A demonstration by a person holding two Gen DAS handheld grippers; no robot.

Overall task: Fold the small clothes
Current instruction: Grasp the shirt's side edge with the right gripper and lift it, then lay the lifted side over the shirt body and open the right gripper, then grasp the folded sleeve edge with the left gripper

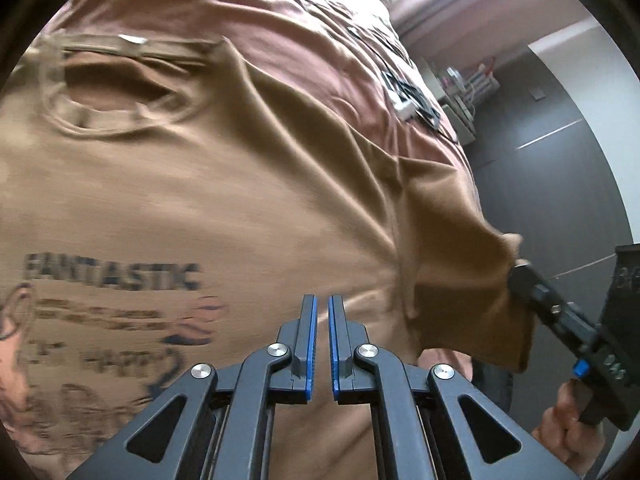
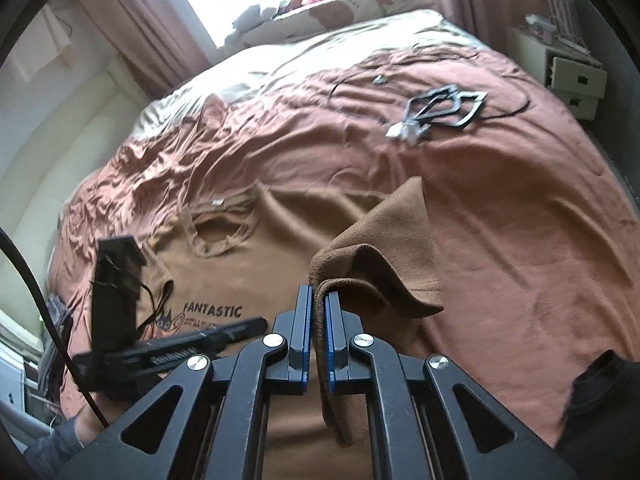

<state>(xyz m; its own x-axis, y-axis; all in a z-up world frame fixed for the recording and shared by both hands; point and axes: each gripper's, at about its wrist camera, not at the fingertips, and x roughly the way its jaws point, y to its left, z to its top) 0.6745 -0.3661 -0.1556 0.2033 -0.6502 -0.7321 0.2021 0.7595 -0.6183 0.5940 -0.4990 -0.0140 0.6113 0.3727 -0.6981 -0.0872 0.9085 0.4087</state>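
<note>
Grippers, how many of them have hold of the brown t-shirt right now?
1. The right gripper is shut on a fold of the brown t-shirt at its right side. The left gripper is shut above the shirt's printed front, with no cloth showing between its pads.

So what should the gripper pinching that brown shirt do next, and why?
Probably carry the pinched sleeve inward across the T-shirt toward its print. The right gripper is shut on that lifted edge, while the left gripper is shut on nothing.
</note>
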